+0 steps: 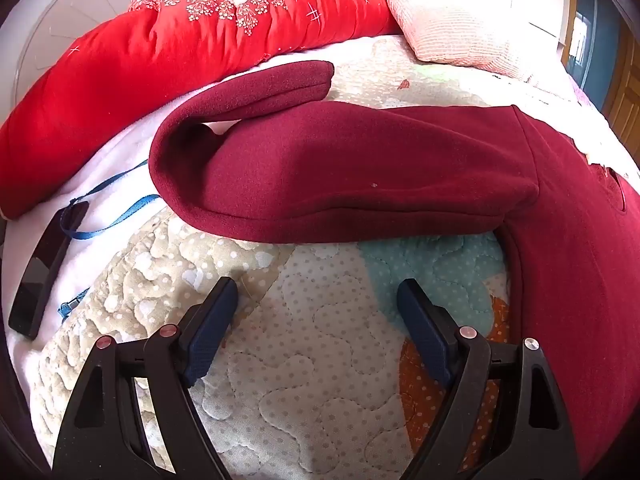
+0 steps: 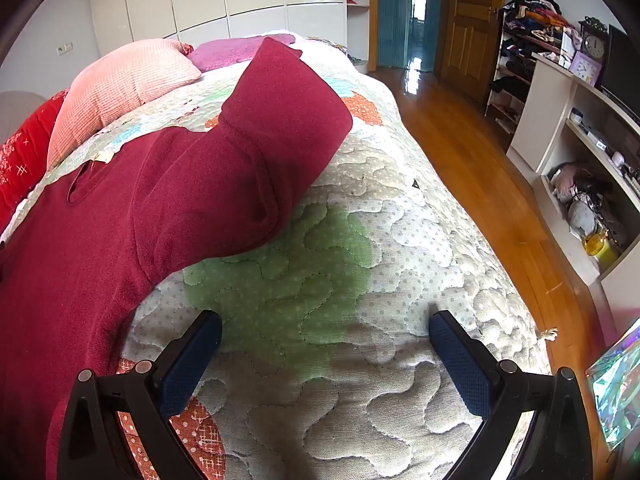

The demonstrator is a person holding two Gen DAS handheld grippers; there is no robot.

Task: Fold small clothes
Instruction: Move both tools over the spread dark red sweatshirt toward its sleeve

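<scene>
A dark red sweater (image 1: 560,280) lies flat on the quilted bedspread (image 1: 300,360). Its left sleeve (image 1: 320,168) stretches out across the left wrist view, with the cuff end (image 1: 288,80) bent back. In the right wrist view the sweater body (image 2: 72,280) is at the left and the other sleeve (image 2: 260,128) reaches up and away. My left gripper (image 1: 318,292) is open and empty, just short of the left sleeve. My right gripper (image 2: 326,324) is open and empty over the quilt (image 2: 360,380), right of the sweater body.
A red quilted blanket (image 1: 180,48) and a pink pillow (image 1: 448,28) lie at the head of the bed. A black phone (image 1: 44,264) with a blue lanyard (image 1: 116,216) lies at the left. The bed edge, wooden floor (image 2: 480,160) and shelves (image 2: 580,140) are at the right.
</scene>
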